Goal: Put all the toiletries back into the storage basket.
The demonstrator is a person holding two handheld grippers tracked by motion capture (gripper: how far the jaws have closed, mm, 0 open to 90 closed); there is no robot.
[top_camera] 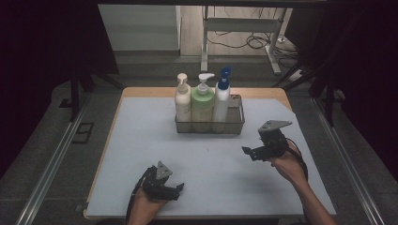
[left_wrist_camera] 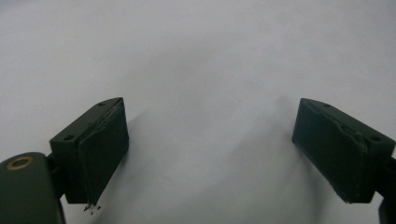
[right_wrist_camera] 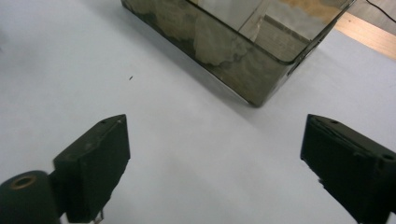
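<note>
High view – basket: wire basket (top_camera: 237,123) mid-desk (top_camera: 141,154) holds three pump bottles (top_camera: 202,101); likely stiff, fairly heavy; grasp its rim.
High view – right gripper (top_camera: 249,151): near the basket, nothing between.
Left gripper view – left gripper (left_wrist_camera: 212,154): jaws wide, empty, over bare desk.
Right gripper view – right gripper: jaws wide, empty, basket corner (right_wrist_camera: 252,79) ahead.

Mesh basket (top_camera: 234,123) — three pump bottles (top_camera: 202,99) upright inside.

The right tool (right_wrist_camera: 215,163), jaws wide apart, hovers near the mesh basket (right_wrist_camera: 233,60) on the white table (right_wrist_camera: 70,70).
</note>
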